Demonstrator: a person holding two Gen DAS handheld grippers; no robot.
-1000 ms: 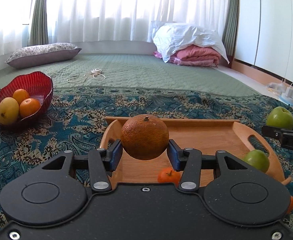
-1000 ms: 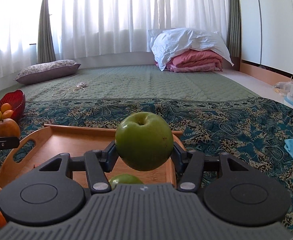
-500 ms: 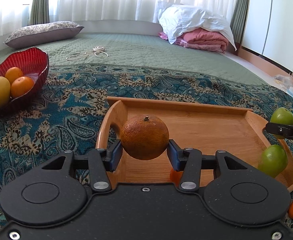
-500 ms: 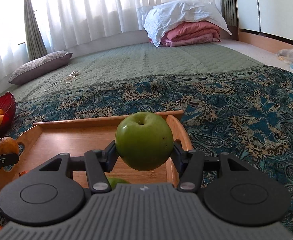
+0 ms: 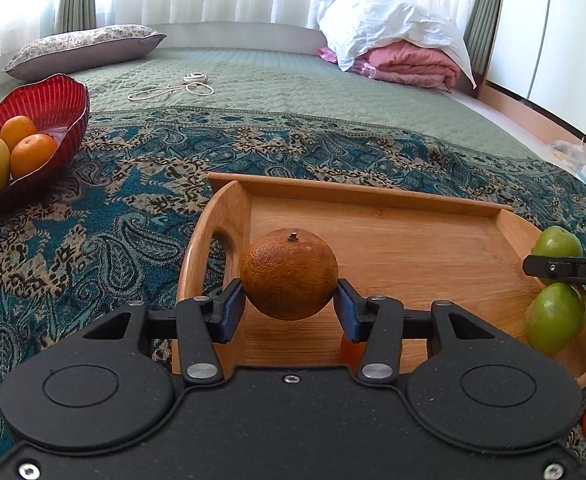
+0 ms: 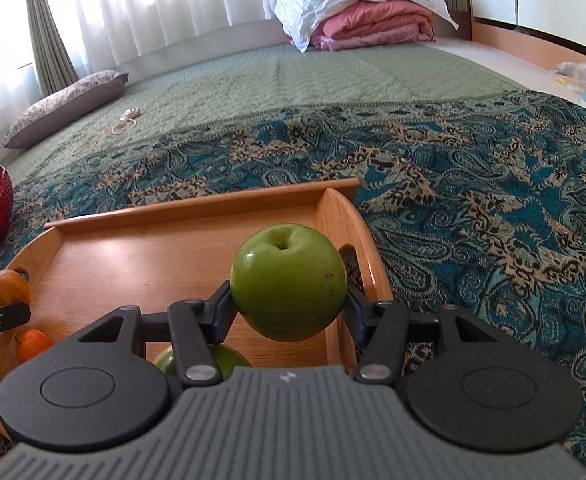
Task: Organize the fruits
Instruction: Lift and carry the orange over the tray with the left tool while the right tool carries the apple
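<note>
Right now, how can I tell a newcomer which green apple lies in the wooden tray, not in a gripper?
Find the wooden tray on the patterned blue cloth. At its right end two green apples show: the upper one is clamped in the right gripper. The apple in the tray is the lower one, with no gripper fingers on it.

Bright backlit daylight, fisheye-warped edges

A dull, mottled orange (image 5: 289, 274) sits between blue pads (image 5: 229, 310) on black arms. The glossy green apple (image 6: 288, 282) is at 3 o'clock of the honey-brown tray (image 6: 141, 256). At 9 o'clock lies a ribbed red bowl (image 5: 53, 108), on a teal, tan and black paisley cloth (image 6: 473, 216).
</note>
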